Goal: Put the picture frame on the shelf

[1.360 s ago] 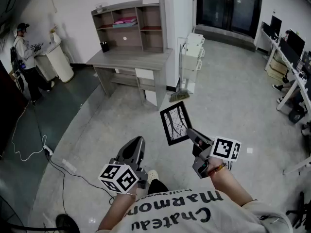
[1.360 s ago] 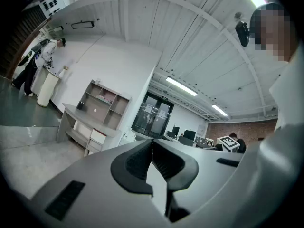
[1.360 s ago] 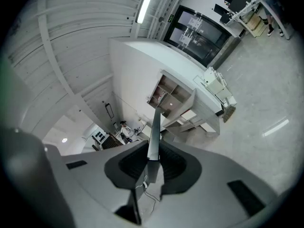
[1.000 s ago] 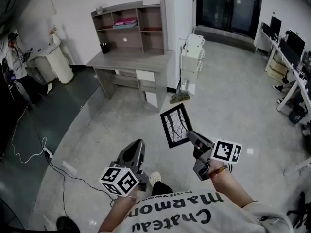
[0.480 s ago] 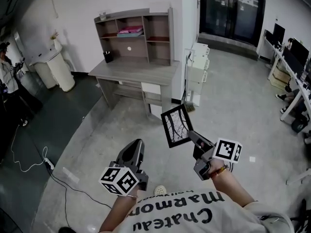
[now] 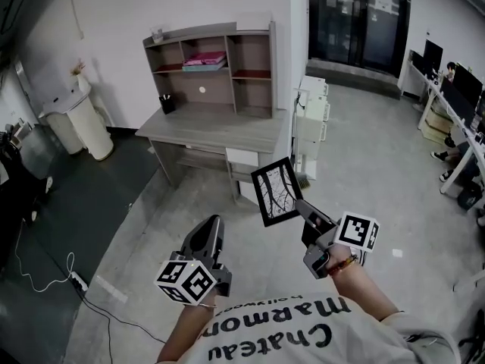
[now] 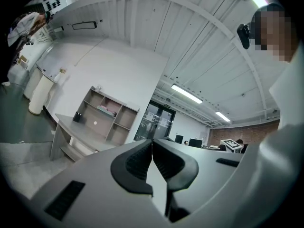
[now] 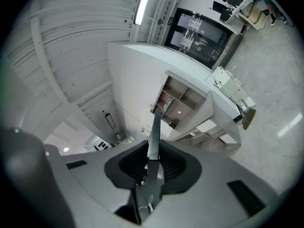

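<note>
One picture frame [image 6: 276,192] hangs pinched by its border in our right hand-held gripper [image 6: 299,205], the shelf [image 6: 212,59] at eleven o'clock; we judge it light, stiff, fragile. Our left hand-held gripper [image 6: 214,224] is closed, empty.

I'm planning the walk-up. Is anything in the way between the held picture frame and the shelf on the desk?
Nothing visible blocks it. Only floor lies between the picture frame, clamped in the right gripper, and the desk. The white cabinet stands off to the desk's right. The shelf has empty-looking right compartments.
</note>
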Demonstrator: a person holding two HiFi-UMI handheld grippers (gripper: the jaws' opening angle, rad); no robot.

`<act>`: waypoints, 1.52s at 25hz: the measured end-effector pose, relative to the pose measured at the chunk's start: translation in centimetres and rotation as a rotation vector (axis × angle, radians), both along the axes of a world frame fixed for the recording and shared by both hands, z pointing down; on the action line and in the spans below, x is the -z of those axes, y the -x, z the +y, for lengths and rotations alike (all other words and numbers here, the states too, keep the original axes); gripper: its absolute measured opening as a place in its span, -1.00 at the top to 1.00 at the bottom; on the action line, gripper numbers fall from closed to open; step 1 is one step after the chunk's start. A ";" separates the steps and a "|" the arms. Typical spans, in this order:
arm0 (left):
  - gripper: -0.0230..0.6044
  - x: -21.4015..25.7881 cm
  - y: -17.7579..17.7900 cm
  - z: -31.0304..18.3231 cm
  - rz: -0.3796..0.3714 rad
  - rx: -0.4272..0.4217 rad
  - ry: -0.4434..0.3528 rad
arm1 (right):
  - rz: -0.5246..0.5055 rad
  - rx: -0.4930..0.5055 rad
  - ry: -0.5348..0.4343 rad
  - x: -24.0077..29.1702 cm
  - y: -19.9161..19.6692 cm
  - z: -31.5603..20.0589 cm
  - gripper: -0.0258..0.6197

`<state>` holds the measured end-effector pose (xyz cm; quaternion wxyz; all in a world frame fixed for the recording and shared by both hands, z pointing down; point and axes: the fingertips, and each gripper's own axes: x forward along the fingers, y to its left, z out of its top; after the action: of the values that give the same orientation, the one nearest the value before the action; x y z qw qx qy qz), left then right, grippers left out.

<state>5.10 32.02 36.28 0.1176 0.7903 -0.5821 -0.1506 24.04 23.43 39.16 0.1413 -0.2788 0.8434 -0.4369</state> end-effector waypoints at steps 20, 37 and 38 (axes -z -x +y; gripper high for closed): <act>0.87 -3.4 9.2 -3.4 0.063 0.031 0.080 | 0.078 -0.011 0.036 -2.6 5.7 -5.4 0.68; 0.87 -1.9 12.2 -17.3 0.032 0.073 0.048 | 0.028 0.004 0.000 -1.4 7.2 -21.3 0.68; 0.87 -1.6 12.3 -18.5 0.027 0.076 0.045 | 0.020 0.000 -0.007 -1.0 7.3 -22.5 0.68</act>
<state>-7.20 13.55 37.93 0.1372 0.7626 -0.6135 -0.1524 16.78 0.97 40.20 0.1335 -0.2827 0.8463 -0.4313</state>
